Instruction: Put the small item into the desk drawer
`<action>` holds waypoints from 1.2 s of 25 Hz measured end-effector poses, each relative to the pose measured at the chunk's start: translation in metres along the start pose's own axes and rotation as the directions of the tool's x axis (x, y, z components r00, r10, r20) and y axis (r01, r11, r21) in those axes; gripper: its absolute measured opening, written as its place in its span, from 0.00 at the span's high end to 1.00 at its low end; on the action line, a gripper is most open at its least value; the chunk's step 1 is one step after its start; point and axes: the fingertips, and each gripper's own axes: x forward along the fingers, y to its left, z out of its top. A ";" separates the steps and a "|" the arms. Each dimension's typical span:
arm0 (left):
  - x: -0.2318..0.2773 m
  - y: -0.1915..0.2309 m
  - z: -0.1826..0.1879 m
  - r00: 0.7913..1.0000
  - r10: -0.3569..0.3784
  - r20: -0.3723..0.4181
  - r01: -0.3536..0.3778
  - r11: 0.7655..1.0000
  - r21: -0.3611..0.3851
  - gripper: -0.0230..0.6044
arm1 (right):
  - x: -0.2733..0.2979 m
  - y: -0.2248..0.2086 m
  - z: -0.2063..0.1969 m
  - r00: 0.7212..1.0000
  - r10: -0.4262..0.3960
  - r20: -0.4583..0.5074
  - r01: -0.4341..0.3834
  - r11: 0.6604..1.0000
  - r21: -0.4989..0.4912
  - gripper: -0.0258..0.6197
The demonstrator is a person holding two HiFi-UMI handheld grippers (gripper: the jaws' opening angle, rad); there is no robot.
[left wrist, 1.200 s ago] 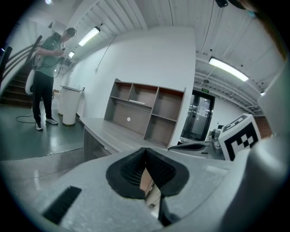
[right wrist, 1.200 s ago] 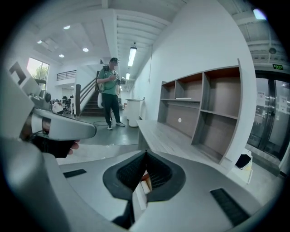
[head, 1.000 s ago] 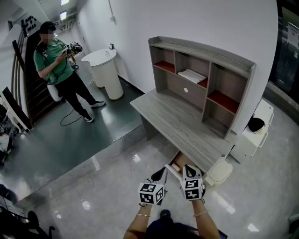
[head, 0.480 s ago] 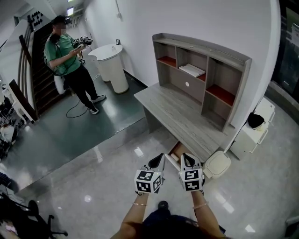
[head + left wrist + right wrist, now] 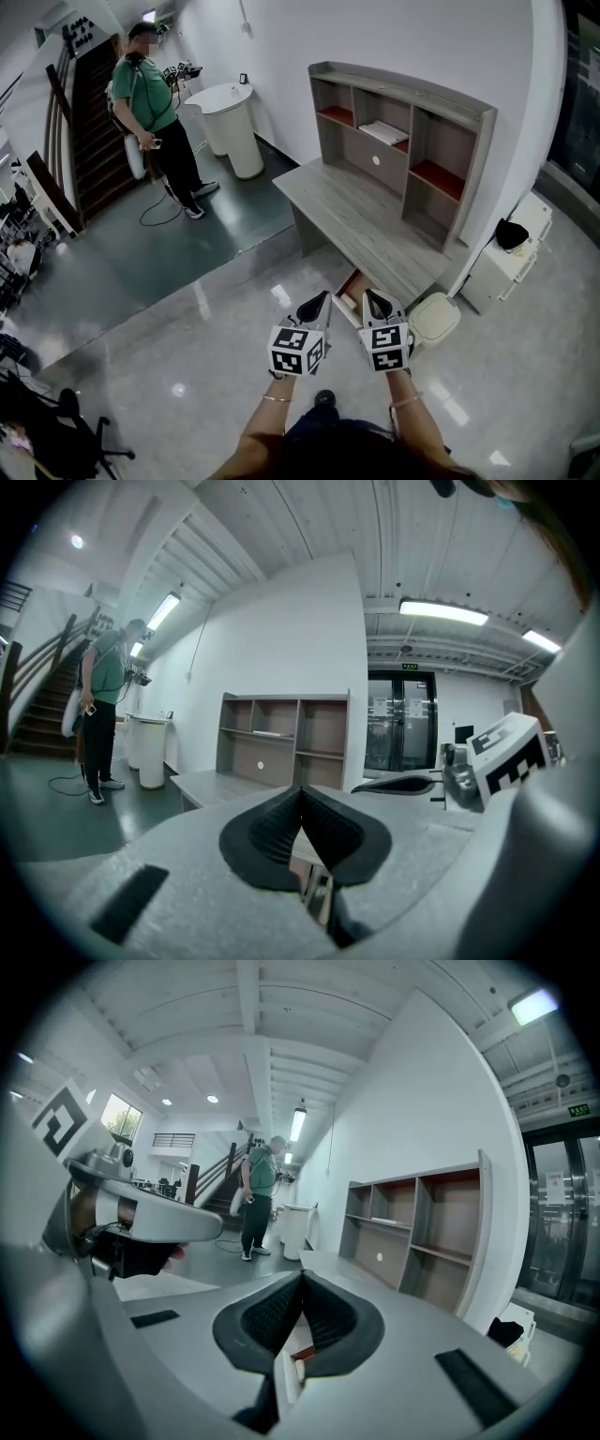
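Note:
The grey desk (image 5: 361,225) with its shelf unit stands ahead against the white wall. Its drawer (image 5: 352,287) is pulled out at the desk's near end. Both grippers hover side by side above the floor just in front of that drawer. The left gripper (image 5: 317,302) is shut with nothing in it, its black pads (image 5: 281,822) meeting. The right gripper (image 5: 373,298) is shut and empty too, pads (image 5: 323,1312) together. Below the jaws of the right gripper (image 5: 302,1275) part of the drawer (image 5: 298,1340) shows. I see no small item held anywhere.
A person in a green shirt (image 5: 148,89) stands by a white round pedestal (image 5: 234,127) near the stairs (image 5: 89,141). A white bin (image 5: 433,321) and a white cabinet (image 5: 511,262) sit right of the desk. A flat white thing (image 5: 382,131) lies on a shelf.
Both grippers stay shut and side by side, a little higher in the view beside the drawer. The person in green has walked toward the pedestal and stairs.

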 end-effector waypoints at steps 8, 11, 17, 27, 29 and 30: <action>-0.018 -0.018 0.015 0.999 0.026 0.030 -0.026 1.000 0.009 0.94 | -0.027 0.000 0.017 0.999 0.009 0.051 -0.008 1.000 -0.008 0.96; -0.023 -0.025 0.018 0.999 0.032 0.036 -0.032 0.999 0.018 0.94 | -0.035 0.001 0.021 0.998 0.015 0.063 -0.014 1.000 -0.012 0.96; -0.029 -0.035 0.023 0.999 0.027 0.042 -0.028 0.999 0.015 0.94 | -0.046 0.003 0.032 0.996 0.017 0.082 -0.014 0.999 -0.029 0.96; -0.038 -0.037 0.034 0.999 -0.009 0.051 0.008 0.999 0.032 0.94 | -0.052 0.013 0.050 0.994 0.005 0.114 -0.004 1.000 -0.015 0.96; -0.042 -0.036 0.036 0.998 -0.014 0.054 0.013 0.999 0.032 0.94 | -0.054 0.016 0.053 0.993 -0.002 0.117 0.004 1.000 -0.014 0.96; -0.043 -0.035 0.037 0.998 -0.018 0.053 0.016 0.999 0.033 0.94 | -0.055 0.017 0.054 0.993 -0.006 0.118 0.008 1.000 -0.012 0.96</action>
